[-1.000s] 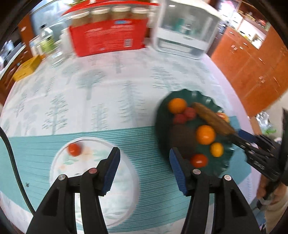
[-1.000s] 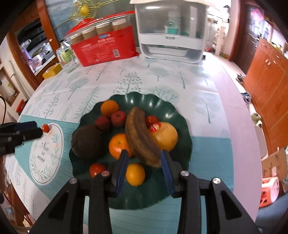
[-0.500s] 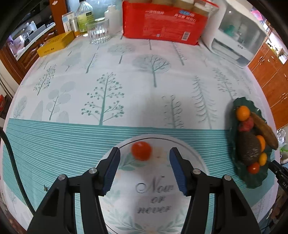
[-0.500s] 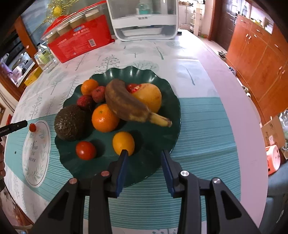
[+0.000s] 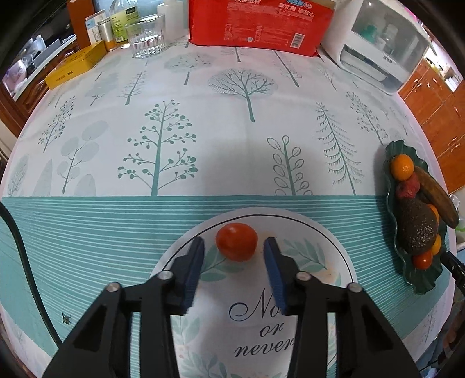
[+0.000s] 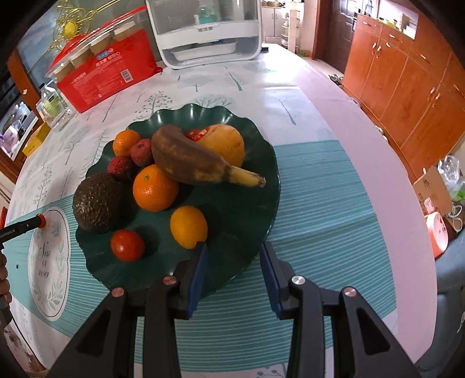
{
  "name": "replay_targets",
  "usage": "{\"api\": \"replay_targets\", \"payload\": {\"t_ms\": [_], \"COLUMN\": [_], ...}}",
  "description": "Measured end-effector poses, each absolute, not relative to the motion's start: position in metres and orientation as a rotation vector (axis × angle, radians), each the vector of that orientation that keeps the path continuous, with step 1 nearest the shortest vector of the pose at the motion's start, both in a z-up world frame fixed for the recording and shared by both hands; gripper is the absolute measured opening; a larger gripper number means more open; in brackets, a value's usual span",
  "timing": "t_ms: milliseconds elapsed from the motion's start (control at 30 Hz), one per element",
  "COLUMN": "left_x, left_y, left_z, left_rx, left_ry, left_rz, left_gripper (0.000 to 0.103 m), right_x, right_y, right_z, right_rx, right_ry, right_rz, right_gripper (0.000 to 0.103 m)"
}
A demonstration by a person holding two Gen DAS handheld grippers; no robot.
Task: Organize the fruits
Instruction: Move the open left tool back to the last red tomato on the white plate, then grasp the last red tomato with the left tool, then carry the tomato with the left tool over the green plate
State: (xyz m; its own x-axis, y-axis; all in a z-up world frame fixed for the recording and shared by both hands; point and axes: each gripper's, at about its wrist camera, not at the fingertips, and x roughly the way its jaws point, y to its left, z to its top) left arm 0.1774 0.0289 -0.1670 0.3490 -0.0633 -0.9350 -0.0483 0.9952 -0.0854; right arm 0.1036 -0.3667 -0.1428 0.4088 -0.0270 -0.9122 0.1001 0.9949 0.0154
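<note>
- The left gripper, with black arms and blue pads, points down at a small round red tomato that lies on a white round plate with leaf drawings and the words "Now or never".
- Its jaws are closing and stand rather narrow; the tomato is between the two blue pads, but a thin gap shows on each side, so the pads do not press it yet.
- The white plate lies on a turquoise striped part of the tablecloth with printed trees.
- The right gripper hangs over the near rim of a dark green plate with a wavy edge. Its jaws are narrow and nothing is between them.
- On the green plate lie a brown overripe banana, a dark rough avocado, a big orange, a small yellow-orange citrus fruit just in front of the right gripper's left pad, and a second red tomato.
- Behind them there are a smaller orange, two red lychees and a yellow pear-shaped fruit.
- At the far side of the table stand a red cardboard package, a clear drinking glass and a white appliance with a clear cover.
</note>
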Motion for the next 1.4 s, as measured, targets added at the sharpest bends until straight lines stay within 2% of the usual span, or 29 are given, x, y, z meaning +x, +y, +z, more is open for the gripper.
{"api": "replay_targets", "payload": {"t_ms": [133, 567, 767, 1133, 1400], "left_x": [0.180, 0.179, 0.171, 0.154, 0.161], "left_y": [0.026, 0.021, 0.012, -0.063, -0.131], "left_z": [-0.171, -0.172, -0.154, -0.089, -0.068], "left_rx": [-0.098, -0.086, -0.081, -0.019, 0.007], "left_ry": [1.217, 1.204, 1.182, 1.092, 1.052], "left_rz": [-0.016, -0.022, -0.052, -0.232, -0.328], "left_gripper": [0.030, 0.028, 0.027, 0.027, 0.027], "right_x": [0.104, 0.103, 0.104, 0.107, 0.110], "right_y": [-0.366, -0.365, -0.365, -0.370, -0.378], "right_z": [-0.145, -0.149, -0.149, -0.145, -0.139], "right_rx": [0.076, 0.082, 0.085, 0.080, 0.076], "right_ry": [1.151, 1.152, 1.151, 1.146, 1.138], "right_rz": [-0.087, -0.093, -0.092, -0.071, -0.020], "right_gripper": [0.038, 0.038, 0.038, 0.038, 0.038]}}
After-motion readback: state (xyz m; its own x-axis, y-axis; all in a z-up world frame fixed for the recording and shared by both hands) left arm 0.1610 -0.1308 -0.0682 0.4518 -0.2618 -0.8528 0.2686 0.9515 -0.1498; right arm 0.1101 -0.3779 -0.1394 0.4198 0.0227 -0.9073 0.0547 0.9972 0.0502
